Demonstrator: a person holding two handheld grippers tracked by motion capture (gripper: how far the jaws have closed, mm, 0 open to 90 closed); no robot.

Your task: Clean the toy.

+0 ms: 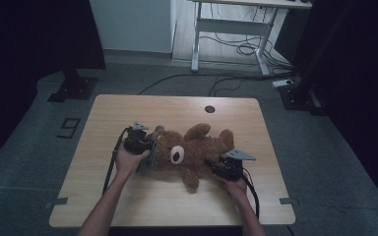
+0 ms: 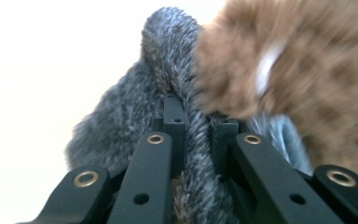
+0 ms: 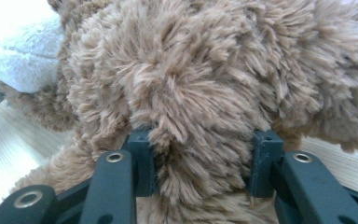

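Teddy bear (image 1: 192, 150) lies lengthwise left–right on surface (image 1: 128, 206); left tool (image 2: 193, 126) clamped on grey garment (image 2: 121, 116), right tool (image 3: 205, 154) clamped on bear's leg.

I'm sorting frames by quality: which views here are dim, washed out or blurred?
High view: dim overall, room edges nearly black, though the teddy bear and table stay readable. Left gripper view: background blown out to white, brown fur smeared by blur, grey fleece between the jaws sharper. Right gripper view: evenly lit and sharp on the bear's fur.
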